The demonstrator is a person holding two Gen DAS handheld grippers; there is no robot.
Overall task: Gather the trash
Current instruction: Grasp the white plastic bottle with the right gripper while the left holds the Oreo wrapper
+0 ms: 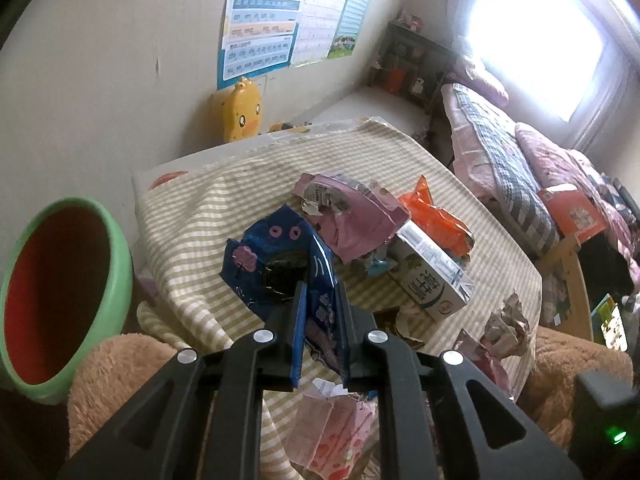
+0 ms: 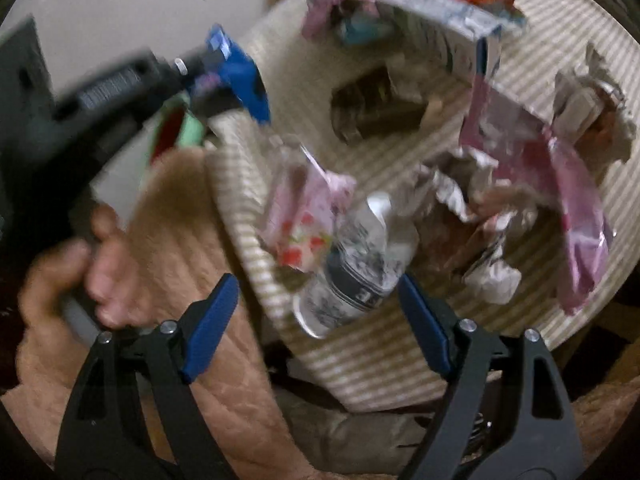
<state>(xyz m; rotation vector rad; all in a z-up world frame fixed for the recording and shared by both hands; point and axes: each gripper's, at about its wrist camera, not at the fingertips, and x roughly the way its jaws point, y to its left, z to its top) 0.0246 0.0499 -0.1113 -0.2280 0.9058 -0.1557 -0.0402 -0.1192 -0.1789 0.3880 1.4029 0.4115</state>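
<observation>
My left gripper [image 1: 320, 300] is shut on a dark blue snack wrapper [image 1: 272, 264] and holds it above the striped tablecloth [image 1: 200, 216]. It also shows in the blurred right wrist view [image 2: 240, 76]. A green bin with a red inside [image 1: 60, 292] stands to the left, below table level. My right gripper [image 2: 316, 304] is open, with a crushed clear plastic bottle [image 2: 356, 264] lying between its fingers near the table's front edge. A pink flowered wrapper [image 2: 304, 216] lies beside the bottle.
More trash lies on the table: a milk carton [image 1: 432, 276], an orange bag [image 1: 436, 216], a purple wrapper [image 1: 352, 216], crumpled foil and pink wrappers [image 2: 540, 168]. A brown plush surface [image 1: 116, 376] lies below. A bed [image 1: 520, 168] stands at the right.
</observation>
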